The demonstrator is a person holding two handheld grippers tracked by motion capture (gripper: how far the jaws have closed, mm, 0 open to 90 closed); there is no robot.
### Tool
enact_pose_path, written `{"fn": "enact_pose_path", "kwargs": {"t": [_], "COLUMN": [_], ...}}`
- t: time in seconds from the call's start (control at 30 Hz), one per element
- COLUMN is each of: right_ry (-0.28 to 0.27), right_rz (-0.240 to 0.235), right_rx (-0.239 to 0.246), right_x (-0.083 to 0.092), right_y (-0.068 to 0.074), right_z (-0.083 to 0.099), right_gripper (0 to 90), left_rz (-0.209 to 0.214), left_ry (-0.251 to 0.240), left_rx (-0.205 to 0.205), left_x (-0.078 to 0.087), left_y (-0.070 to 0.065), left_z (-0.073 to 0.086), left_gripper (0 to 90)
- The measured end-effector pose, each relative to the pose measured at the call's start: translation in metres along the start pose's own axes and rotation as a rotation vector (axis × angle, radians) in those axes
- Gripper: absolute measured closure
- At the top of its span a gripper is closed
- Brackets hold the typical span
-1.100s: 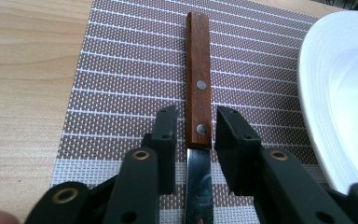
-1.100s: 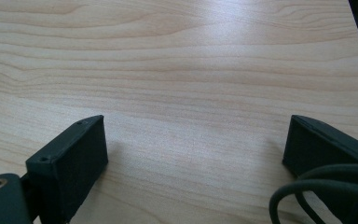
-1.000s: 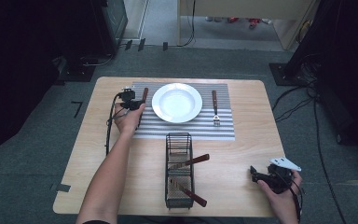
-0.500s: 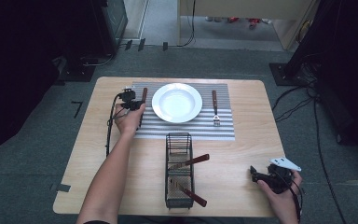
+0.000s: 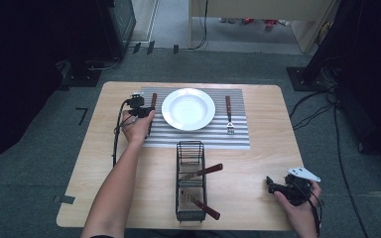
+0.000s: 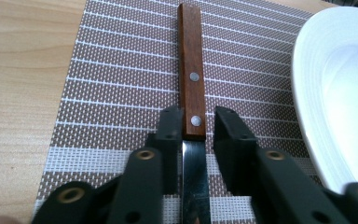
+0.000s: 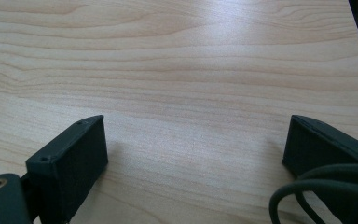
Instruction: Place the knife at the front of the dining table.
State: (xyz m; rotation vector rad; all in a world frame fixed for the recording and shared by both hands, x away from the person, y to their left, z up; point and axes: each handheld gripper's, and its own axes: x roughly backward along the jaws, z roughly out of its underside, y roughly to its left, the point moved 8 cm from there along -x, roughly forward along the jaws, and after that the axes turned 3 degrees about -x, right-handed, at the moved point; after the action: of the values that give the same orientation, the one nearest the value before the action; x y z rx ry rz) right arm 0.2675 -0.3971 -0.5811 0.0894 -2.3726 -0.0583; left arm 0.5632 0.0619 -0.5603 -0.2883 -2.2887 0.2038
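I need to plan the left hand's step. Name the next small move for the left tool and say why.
Probably lift the left tool straight up and away. The wooden-handled knife lies flat on the striped placemat beside the white plate; the jaws have just been opening, a gap shows at the right jaw, so the knife looks placed.

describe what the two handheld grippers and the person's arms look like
Both grippers are black, each with two blocky fingers. The left gripper shows brass-coloured rivets along its linkage in the left gripper view, and a black cable trails from it down the table. The right gripper carries a pale grey three-cornered plate on top and a dark looped cable. Both forearms are bare, no sleeves in sight.
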Motion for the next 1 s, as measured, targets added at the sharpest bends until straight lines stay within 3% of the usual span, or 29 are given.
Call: {"fn": "enact_pose_path", "kwargs": {"t": [0.13,0.27,0.43,0.47,0.5,0.53,0.7,0.87,1.0], "right_ry": [0.000,0.000,0.000,0.000,0.000,0.000,0.000,0.000,0.000], "right_rz": [0.000,0.001,0.001,0.001,0.001,0.001,0.001,0.002,0.002], "right_rx": [0.000,0.001,0.001,0.001,0.001,0.001,0.001,0.002,0.002], "right_x": [0.000,0.000,0.000,0.000,0.000,0.000,0.000,0.000,0.000], "right_y": [0.000,0.000,0.000,0.000,0.000,0.000,0.000,0.000,0.000], "right_z": [0.000,0.000,0.000,0.000,0.000,0.000,0.000,0.000,0.000], "right_gripper": [5.9,6.0,6.0,6.0,6.0,5.9,6.0,6.0,5.9], "left_rz": [-0.012,-0.012,0.001,0.039,0.039,0.061,0.059,0.087,0.078], "left_ry": [-0.024,-0.056,-0.094,-0.103,-0.103,-0.109,-0.134,-0.180,-0.176], "left_rx": [-0.033,-0.050,-0.058,-0.054,-0.054,-0.051,-0.076,-0.092,-0.113], "left_x": [0.000,0.007,0.028,0.037,0.037,0.048,0.072,0.103,0.116], "left_y": [0.002,0.005,0.008,0.006,0.006,0.005,0.007,0.011,0.014], "left_z": [-0.001,-0.004,-0.011,-0.013,-0.013,-0.013,-0.009,-0.002,0.004], "left_gripper": [52.5,45.9,36.5,33.7,30.4,28.0,23.3,19.1,19.1]}}
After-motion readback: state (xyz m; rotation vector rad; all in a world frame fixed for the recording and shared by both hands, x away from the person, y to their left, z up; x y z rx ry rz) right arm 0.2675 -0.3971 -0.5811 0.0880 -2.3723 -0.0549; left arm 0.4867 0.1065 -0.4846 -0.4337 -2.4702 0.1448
